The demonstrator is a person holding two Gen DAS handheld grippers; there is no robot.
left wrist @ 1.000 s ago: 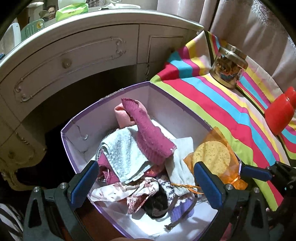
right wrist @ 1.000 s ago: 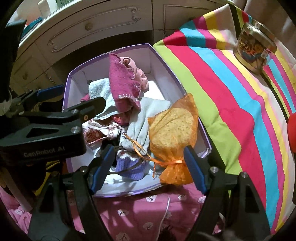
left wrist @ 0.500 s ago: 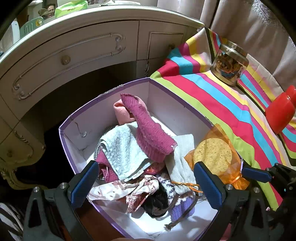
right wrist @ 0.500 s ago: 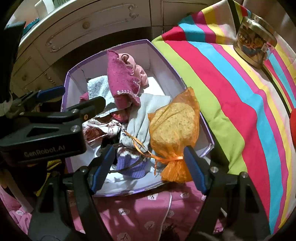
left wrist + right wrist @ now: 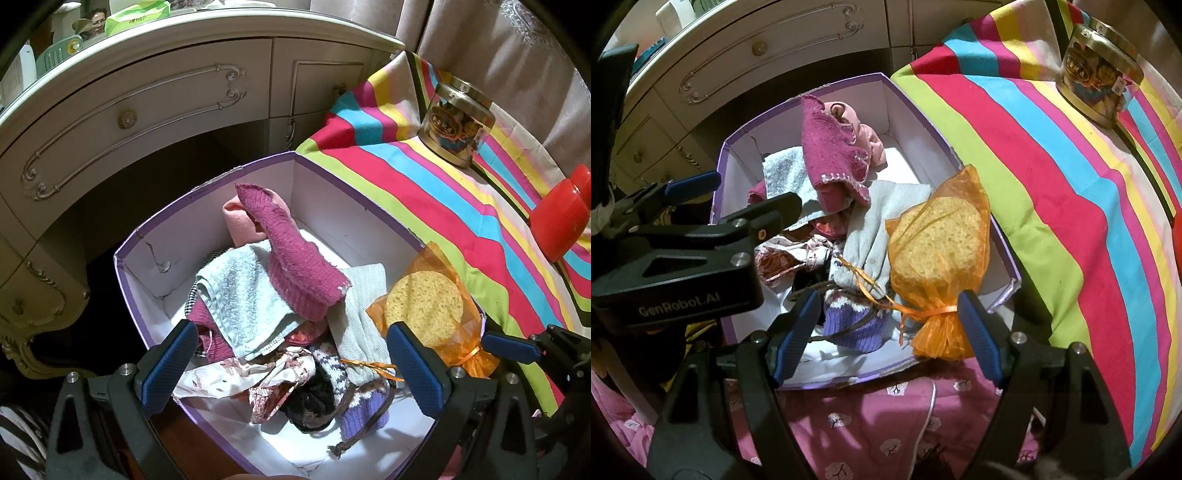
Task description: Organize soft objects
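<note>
A white box with purple rim (image 5: 133, 251) (image 5: 919, 110) holds several soft things: a magenta knit piece (image 5: 295, 258) (image 5: 831, 155), a pale blue towel (image 5: 243, 302) (image 5: 783, 173), a pink cloth (image 5: 240, 225), a grey-white cloth (image 5: 358, 321) (image 5: 871, 236), a purple knit item (image 5: 365, 406) (image 5: 853, 325). An orange mesh bag with a yellow sponge (image 5: 424, 310) (image 5: 938, 258) leans on the box's right edge. My left gripper (image 5: 291, 369) is open above the box's near side. My right gripper (image 5: 882, 328) is open, its jaws either side of the bag's tied end, not touching.
A striped blanket (image 5: 424, 192) (image 5: 1052, 166) lies right of the box, with a glass jar (image 5: 456, 122) (image 5: 1100, 88) and a red object (image 5: 561, 218) on it. A cream dresser (image 5: 147, 103) stands behind. Pink floral fabric (image 5: 886, 424) lies near the box.
Both grippers have drawn slightly back and up from the box; the box sits a little lower in the views. Nothing was gripped or released.
</note>
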